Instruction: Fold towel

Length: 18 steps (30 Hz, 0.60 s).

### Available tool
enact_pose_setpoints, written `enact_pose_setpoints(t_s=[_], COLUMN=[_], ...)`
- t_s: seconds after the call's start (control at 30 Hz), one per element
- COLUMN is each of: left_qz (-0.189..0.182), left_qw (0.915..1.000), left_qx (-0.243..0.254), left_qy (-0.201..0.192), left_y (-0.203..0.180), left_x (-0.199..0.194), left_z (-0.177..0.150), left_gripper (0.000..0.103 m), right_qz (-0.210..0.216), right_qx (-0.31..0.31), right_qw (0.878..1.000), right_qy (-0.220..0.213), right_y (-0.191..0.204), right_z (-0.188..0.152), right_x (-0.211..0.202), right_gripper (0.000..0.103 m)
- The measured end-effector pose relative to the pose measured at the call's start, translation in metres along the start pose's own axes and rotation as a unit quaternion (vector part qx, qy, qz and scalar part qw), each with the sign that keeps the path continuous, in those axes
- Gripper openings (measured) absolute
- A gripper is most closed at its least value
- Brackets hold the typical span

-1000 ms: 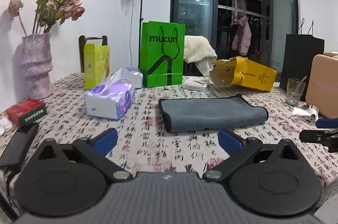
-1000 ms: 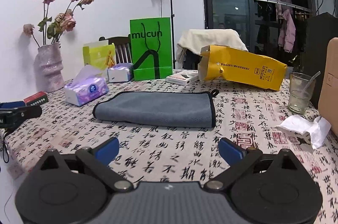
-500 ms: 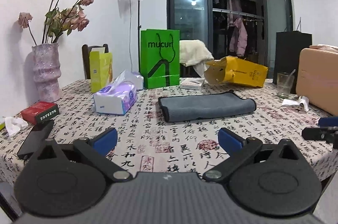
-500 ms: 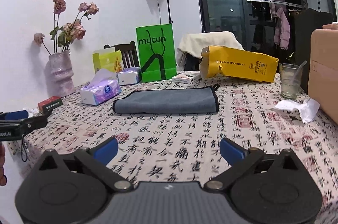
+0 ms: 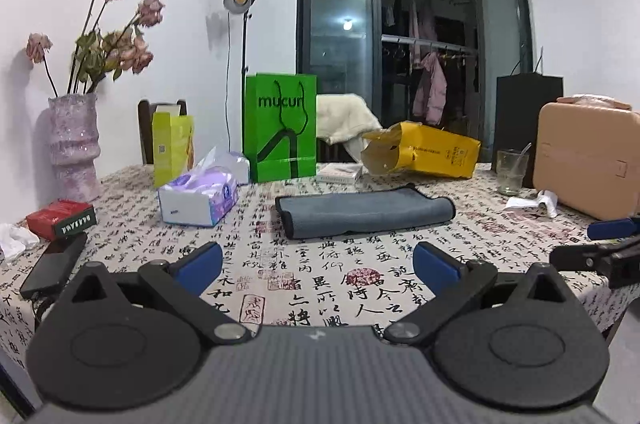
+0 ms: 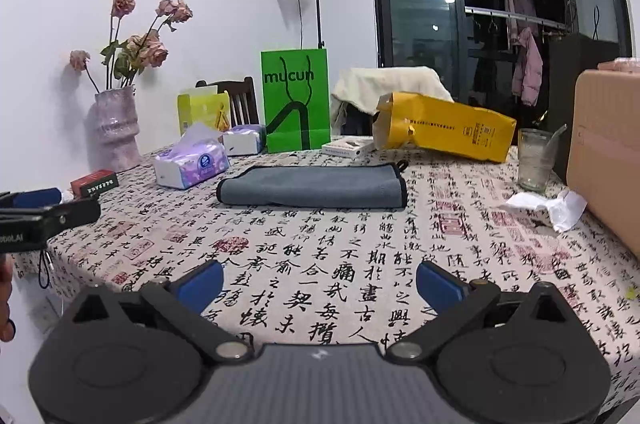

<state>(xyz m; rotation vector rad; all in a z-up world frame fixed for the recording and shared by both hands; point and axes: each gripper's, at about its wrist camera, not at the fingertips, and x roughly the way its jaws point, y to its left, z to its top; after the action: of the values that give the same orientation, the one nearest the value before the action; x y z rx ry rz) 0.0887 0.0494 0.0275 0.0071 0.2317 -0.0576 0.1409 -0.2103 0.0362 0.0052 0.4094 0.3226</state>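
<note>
A grey towel [image 5: 366, 214] with a dark edge lies folded flat in the middle of the table; it also shows in the right wrist view [image 6: 314, 186]. My left gripper [image 5: 318, 264] is open and empty, held near the table's front edge, well short of the towel. My right gripper [image 6: 320, 282] is open and empty over the front of the table, also apart from the towel. Each gripper shows at the side of the other's view: the right one at the right edge [image 5: 604, 244], the left one at the left edge [image 6: 44, 212].
Behind the towel stand a green paper bag [image 5: 282, 126], a yellow bag on its side [image 5: 424, 150], a tissue pack [image 5: 198, 194], a glass [image 5: 511, 172] and a pink case [image 5: 590, 160]. A vase [image 5: 74, 142], a red box [image 5: 62, 218] and a phone [image 5: 54, 264] are at the left.
Both grippers have drawn back from the towel and risen, so the towel looks smaller and farther. The towel has not moved. Both stay open.
</note>
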Motion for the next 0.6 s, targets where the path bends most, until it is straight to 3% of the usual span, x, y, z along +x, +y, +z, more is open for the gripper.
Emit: enact_pose_setpoints(t_s=[0.2,0.6], left_qz=[0.032,0.031], left_qw=[0.9995,0.9995], left_qx=[-0.006,-0.005], left_qy=[-0.006,0.001], left_y=[0.001,-0.012], left_x=[-0.017,-0.055], left_z=[-0.008,-0.031], left_gripper=[0.103,0.103], right_qz=[0.017,0.017], right_qx=[-0.001,-0.018], right_qw=[1.000,1.000], right_qy=[-0.019,-0.018], right_y=[0.007,0.031], right_z=[-0.007,-0.035], right_x=[-0.015,-0.054], right_gripper=[0.103,0.103])
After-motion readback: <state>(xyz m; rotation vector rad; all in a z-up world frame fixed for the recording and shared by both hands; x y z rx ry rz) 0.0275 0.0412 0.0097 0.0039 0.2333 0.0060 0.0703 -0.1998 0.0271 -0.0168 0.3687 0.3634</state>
